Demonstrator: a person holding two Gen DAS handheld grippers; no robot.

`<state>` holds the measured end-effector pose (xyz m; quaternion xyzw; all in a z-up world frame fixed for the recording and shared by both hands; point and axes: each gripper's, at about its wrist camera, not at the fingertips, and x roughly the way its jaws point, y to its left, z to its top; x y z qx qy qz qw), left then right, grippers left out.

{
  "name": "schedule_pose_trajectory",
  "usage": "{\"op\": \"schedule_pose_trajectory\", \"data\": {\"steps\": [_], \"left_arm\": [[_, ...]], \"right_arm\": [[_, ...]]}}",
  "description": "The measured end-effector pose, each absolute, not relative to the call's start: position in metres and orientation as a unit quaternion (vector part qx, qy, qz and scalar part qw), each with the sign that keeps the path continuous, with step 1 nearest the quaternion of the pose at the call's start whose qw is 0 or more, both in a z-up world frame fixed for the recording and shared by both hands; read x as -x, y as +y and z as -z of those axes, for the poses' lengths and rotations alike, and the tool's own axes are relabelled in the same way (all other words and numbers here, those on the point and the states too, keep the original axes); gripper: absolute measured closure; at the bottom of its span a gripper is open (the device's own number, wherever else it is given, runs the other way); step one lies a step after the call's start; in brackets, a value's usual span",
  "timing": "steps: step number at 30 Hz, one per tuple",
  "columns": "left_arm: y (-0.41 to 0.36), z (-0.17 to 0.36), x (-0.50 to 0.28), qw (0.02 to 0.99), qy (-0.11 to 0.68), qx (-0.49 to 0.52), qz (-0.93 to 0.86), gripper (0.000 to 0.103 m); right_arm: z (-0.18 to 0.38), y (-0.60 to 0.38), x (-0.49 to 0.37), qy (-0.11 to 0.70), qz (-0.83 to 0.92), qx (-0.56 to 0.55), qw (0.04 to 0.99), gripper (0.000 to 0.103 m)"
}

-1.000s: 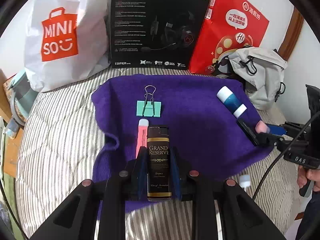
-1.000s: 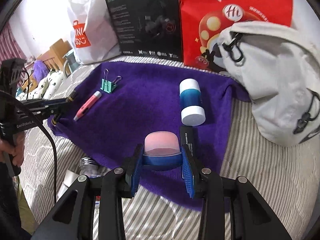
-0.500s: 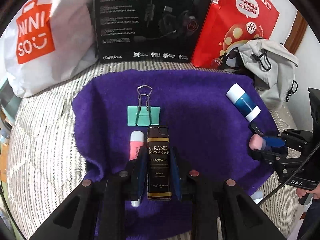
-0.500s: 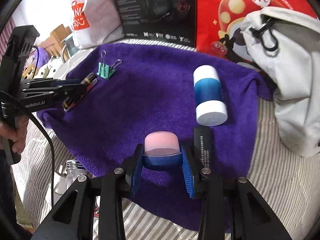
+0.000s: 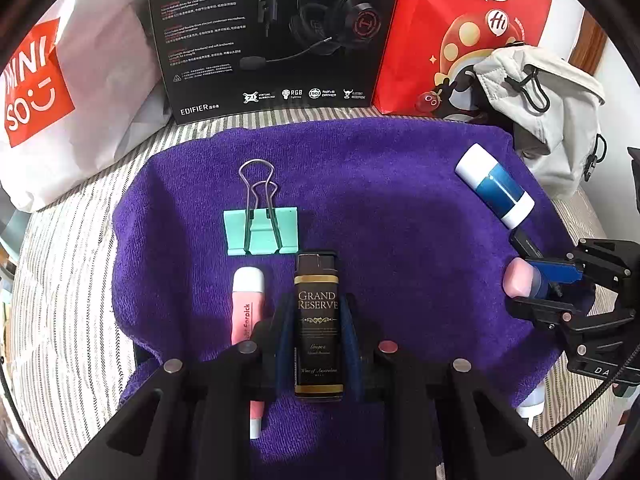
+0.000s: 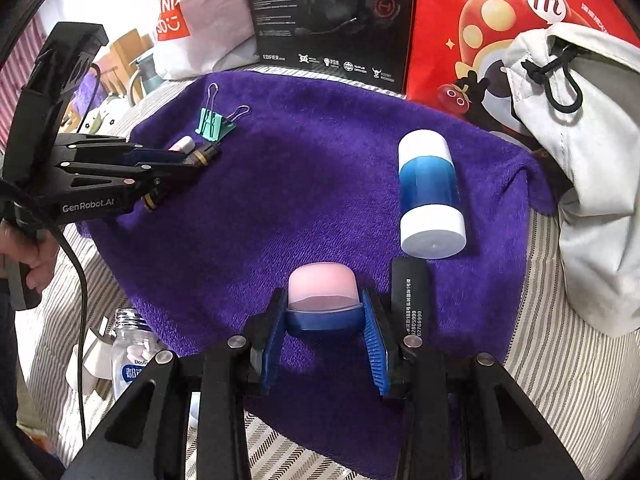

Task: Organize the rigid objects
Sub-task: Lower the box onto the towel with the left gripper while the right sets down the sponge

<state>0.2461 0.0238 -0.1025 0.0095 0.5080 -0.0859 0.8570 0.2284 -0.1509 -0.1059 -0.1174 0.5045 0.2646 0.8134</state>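
Two hand-held grippers work over a purple towel (image 5: 400, 200) spread on a striped bed, apparently the sorting surface. Lying on it, largest first: a blue-and-white cylinder (image 6: 430, 196) at the right, a black stick (image 6: 412, 300) just below it, a green binder clip (image 5: 262, 230) and a pink tube (image 5: 248, 308) at the left. The left gripper (image 5: 318, 332) has its jaws clamped on a black-and-gold lighter (image 5: 318, 320), low beside the pink tube, probably to line it up there. The right gripper (image 6: 324, 320) is closed around a pink-capped blue container (image 6: 322, 300) near the stick.
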Motion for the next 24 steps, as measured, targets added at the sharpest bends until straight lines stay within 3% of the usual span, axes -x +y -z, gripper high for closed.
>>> {"op": "schedule_pose_trajectory", "data": {"steps": [10, 18, 24], "left_arm": [[0.024, 0.103, -0.24, 0.862, 0.501, -0.014, 0.079, 0.079], [0.016, 0.104, -0.232, 0.863, 0.497, -0.02, 0.087, 0.055], [0.012, 0.104, -0.228, 0.864, 0.496, -0.025, 0.082, 0.05]], "right_arm": [[0.105, -0.152, -0.228, 0.514, -0.272, 0.127, 0.803, 0.063], [0.097, -0.171, -0.217, 0.529, -0.258, 0.103, 0.802, 0.059], [0.076, -0.185, -0.196, 0.519, -0.239, 0.101, 0.815, 0.054]]}}
